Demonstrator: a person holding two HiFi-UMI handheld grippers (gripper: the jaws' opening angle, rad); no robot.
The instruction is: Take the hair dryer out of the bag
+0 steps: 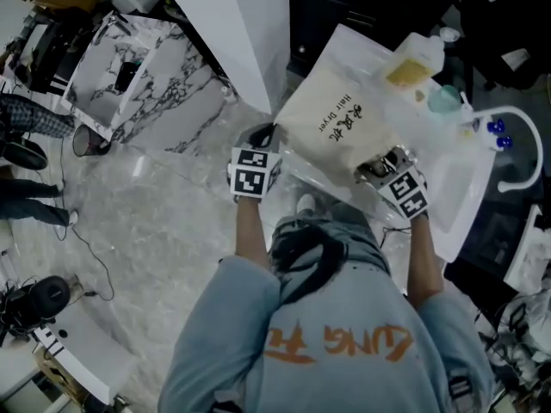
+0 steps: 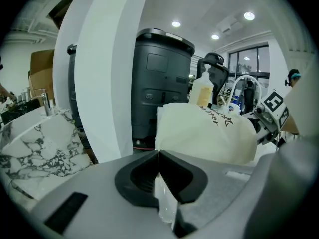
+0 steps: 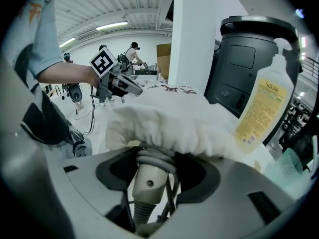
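Facing white pillar [image 1: 237, 33], upper middle of head view, you stand at white counter [image 1: 469, 192] on right. Cream bag [image 1: 340, 114] sits centre frame, held between both tongs. Soap bottle [image 3: 259, 111] with yellow label stands upright just beyond bag. Hair dryer [image 3: 148, 183] is mostly inside bag, with beige handle end and cord poking from gathered mouth. Your right gripper [image 3: 157, 169] has jaws clamped on that handle. Your left gripper [image 2: 158, 163] has jaws together, pinching thin pale edge at bag's lower-left corner.
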